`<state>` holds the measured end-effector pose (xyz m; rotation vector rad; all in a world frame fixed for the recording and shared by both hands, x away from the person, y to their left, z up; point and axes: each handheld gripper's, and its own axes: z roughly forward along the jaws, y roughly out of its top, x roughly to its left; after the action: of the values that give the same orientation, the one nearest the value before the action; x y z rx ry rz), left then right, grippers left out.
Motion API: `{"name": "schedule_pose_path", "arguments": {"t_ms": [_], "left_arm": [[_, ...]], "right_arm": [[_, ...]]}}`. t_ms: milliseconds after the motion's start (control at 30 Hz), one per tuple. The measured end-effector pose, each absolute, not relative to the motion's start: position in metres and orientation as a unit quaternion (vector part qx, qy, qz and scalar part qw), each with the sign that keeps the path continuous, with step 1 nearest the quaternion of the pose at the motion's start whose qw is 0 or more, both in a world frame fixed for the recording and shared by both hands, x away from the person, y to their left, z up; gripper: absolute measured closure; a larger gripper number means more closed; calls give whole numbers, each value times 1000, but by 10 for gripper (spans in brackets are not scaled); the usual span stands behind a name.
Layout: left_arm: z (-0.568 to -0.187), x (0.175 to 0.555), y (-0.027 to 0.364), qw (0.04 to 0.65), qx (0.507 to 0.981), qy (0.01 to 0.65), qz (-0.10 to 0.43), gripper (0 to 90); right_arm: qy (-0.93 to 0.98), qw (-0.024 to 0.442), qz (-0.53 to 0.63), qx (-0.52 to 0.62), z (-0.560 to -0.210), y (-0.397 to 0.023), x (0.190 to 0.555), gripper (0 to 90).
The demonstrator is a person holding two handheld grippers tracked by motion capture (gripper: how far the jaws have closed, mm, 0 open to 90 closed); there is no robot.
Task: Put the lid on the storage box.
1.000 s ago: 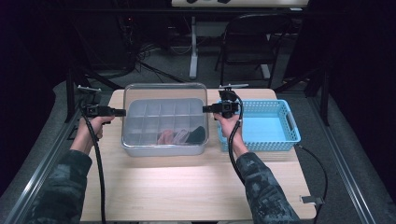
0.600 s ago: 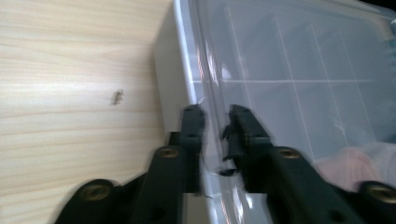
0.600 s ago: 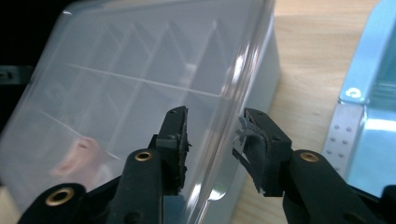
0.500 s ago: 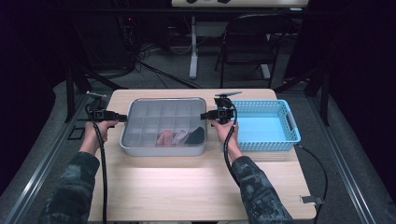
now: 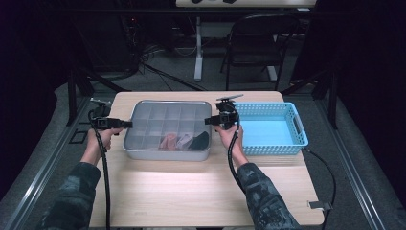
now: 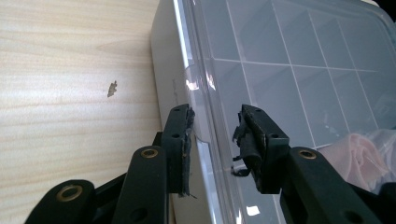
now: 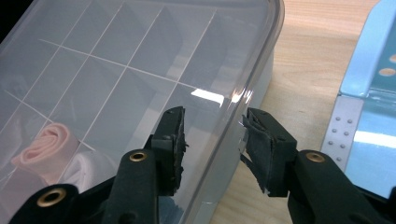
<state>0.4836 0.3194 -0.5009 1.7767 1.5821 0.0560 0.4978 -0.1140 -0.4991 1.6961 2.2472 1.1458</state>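
Observation:
A grey compartment box (image 5: 139,149) sits on the table with its clear lid (image 5: 163,115) lying on top. Rolled cloths, one pink (image 5: 168,140), one white (image 5: 184,140) and one dark (image 5: 200,139), lie in its front cells. My left gripper (image 5: 128,123) straddles the lid's left rim (image 6: 198,93); its jaws have just been opening and the pads (image 6: 186,135) stand off the rim. My right gripper (image 5: 207,120) straddles the lid's right rim (image 7: 261,51). Its jaws, which have been opening, also leave a gap around the plastic. The pink roll (image 7: 49,140) shows through the lid.
A light blue perforated basket (image 5: 299,129) stands right of the box, close to my right gripper; its corner (image 7: 369,70) is a hand's width from the lid. Bare wooden table (image 5: 191,191) lies in front. A folding chair (image 5: 253,43) and cables stand behind the table.
Both hands have come down with the lid, which was held above the box and now rests on it. The hands stay at the lid's two ends.

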Motion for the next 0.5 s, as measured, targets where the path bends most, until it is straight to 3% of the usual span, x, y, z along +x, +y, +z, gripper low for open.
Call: {"name": "schedule_pose_path", "arguments": {"t_ms": [267, 500], "left_arm": [[-502, 474, 321, 376, 693, 615, 24, 624], [-496, 461, 332, 355, 690, 627, 66, 393]], "right_arm": [[745, 51, 376, 549, -499, -113, 499, 558], [746, 57, 385, 540, -487, -126, 491, 403]]}}
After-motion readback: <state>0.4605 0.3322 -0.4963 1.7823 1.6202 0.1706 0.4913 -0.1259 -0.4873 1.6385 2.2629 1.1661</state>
